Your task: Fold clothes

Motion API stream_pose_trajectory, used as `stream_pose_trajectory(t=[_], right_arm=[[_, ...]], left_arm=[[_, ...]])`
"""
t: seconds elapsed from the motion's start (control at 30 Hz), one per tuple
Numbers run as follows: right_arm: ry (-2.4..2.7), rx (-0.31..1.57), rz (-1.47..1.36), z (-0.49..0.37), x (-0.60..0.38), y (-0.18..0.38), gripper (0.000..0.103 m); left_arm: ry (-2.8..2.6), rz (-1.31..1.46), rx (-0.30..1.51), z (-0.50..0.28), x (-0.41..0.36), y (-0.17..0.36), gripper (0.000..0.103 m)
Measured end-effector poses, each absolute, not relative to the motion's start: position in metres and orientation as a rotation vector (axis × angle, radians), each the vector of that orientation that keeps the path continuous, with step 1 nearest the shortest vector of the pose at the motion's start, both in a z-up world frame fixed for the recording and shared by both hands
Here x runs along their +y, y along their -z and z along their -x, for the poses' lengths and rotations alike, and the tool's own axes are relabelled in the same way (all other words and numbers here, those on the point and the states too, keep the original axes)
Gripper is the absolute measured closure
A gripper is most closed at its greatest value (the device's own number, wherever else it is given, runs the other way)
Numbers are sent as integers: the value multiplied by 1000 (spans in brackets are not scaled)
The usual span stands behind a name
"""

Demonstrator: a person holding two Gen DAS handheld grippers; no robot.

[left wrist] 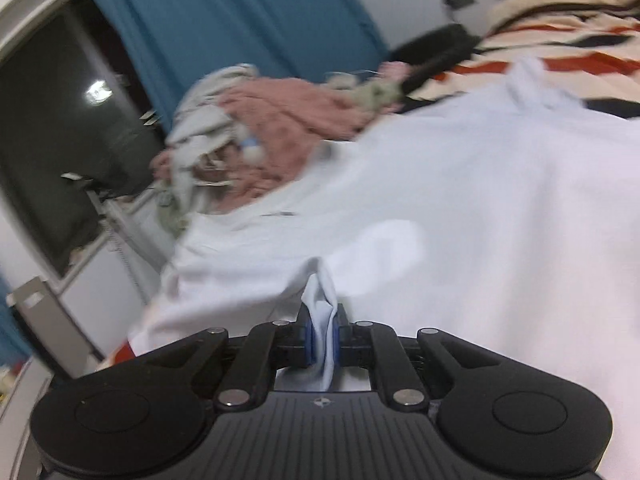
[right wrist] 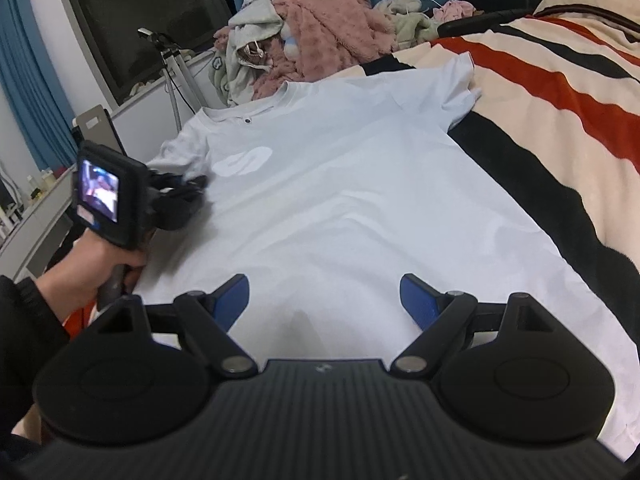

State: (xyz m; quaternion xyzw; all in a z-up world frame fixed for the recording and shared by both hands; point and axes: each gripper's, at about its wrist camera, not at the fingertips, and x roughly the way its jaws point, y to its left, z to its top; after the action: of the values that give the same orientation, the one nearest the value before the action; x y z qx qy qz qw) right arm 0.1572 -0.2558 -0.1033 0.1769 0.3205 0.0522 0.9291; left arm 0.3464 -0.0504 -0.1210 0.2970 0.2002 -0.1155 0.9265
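A white T-shirt lies spread face up on the striped bed, collar toward the far end, with a pale logo on its chest. My left gripper is shut on a pinch of the white T-shirt near its left side. In the right wrist view that left gripper sits at the shirt's left sleeve, held by a hand. My right gripper hovers open over the shirt's lower hem area, blue pads wide apart, nothing between them.
A heap of pink and grey clothes is piled beyond the collar. The striped blanket covers the bed to the right. A tripod, a dark screen and blue curtains stand at the left.
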Motion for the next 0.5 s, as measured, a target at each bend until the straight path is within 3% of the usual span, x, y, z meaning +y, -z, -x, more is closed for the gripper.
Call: stream_pose_trajectory(t=[0.07, 0.13, 0.17, 0.2, 0.33, 0.4, 0.5], right_arm=[[-104, 663, -368, -159, -257, 104, 19], [-106, 670, -373, -159, -257, 106, 19], [-109, 674, -376, -159, -258, 106, 19], [-112, 678, -378, -159, -258, 107, 19], [-115, 684, -391, -159, -259, 108, 19], [-115, 687, -399, -159, -260, 108, 19], [-116, 693, -391, -160, -258, 109, 19]], left_arm=[[274, -517, 419, -342, -35, 112, 87], [310, -424, 427, -337, -19, 102, 71], [327, -378, 430, -335, -11, 98, 58], [345, -331, 433, -333, -4, 93, 53], [414, -145, 445, -324, 28, 74, 47], [389, -77, 413, -322, 47, 67, 30], [280, 16, 400, -337, 69, 69, 24]])
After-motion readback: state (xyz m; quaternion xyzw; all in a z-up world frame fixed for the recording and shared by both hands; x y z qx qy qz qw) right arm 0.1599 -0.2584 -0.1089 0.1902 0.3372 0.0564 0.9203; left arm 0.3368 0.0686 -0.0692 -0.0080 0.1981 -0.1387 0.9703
